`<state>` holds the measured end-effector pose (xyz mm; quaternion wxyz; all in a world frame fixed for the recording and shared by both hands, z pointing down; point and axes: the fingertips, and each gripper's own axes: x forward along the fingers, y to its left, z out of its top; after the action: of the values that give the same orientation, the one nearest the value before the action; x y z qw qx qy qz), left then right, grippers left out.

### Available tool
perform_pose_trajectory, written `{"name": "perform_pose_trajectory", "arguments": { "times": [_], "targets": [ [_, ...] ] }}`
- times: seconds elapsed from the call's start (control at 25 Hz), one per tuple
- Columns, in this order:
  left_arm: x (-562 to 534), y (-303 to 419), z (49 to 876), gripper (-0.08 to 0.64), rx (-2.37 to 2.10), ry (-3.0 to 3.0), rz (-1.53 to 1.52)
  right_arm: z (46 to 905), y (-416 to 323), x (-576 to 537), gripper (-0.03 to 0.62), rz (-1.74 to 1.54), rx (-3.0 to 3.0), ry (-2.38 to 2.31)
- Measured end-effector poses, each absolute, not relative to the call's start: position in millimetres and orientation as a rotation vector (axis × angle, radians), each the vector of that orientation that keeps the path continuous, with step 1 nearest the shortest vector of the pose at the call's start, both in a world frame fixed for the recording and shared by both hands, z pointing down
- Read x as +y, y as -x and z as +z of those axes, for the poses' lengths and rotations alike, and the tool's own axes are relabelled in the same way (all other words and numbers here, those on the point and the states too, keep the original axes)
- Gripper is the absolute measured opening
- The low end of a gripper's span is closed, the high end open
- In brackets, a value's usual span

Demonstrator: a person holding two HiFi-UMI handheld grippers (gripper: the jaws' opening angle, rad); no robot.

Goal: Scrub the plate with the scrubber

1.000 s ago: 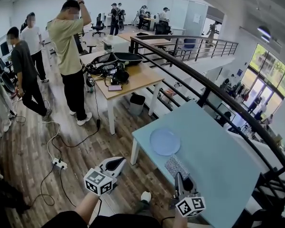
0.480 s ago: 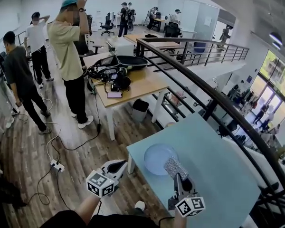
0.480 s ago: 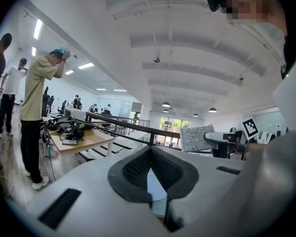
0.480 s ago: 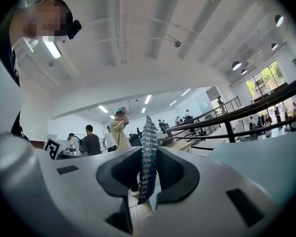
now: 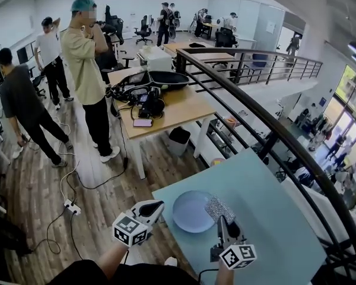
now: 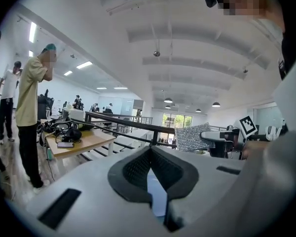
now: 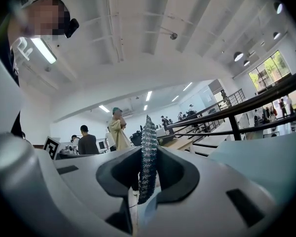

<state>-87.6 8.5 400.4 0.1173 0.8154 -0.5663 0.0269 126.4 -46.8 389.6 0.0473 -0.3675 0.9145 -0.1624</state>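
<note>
Head view: vs 1 s ago the scrubber point(image 5: 218, 208) has gone from the bare table point(image 5: 273, 218) at the plate's 6 o'clock to over the plate point(image 5: 190, 212) rim at 3 o'clock. The plate lies flat near the table's front corner, at 6 o'clock in frame. The right gripper point(image 5: 221, 220) is clamped on the scrubber. Right gripper view shows the silver mesh pad edge-on between both jaws, sticking out past the tips. The left gripper point(image 5: 157, 205) has come in too: it was well off the table before, and its tip is now just beside the plate's 9 o'clock edge. Its jaws are clenched with nothing between them; left gripper view shows only a thin slit of blue behind the pads. I can't confirm scrubber-to-plate contact from any view. It overlaps the rim, but in left gripper view it looks upright and may be above the surface. My read: the approach is basically done and scrubbing hasn't started. Next move needs the pad pressed down and swept toward the plate centre. Risk: the plate isn't held, so a sideways push could slide it toward the table edge unless the left gripper braces it.
</note>
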Motion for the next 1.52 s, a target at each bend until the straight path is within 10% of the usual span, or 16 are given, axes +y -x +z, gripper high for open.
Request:
{"name": "perform_pose_trajectory", "arguments": {
  "times": [1.52],
  "targets": [
    [-133,97,589,0.009,-1.261,-2.242,0.413,546,-88,-156,0.081,-1.045,2.767,1.373]
  ]
}}
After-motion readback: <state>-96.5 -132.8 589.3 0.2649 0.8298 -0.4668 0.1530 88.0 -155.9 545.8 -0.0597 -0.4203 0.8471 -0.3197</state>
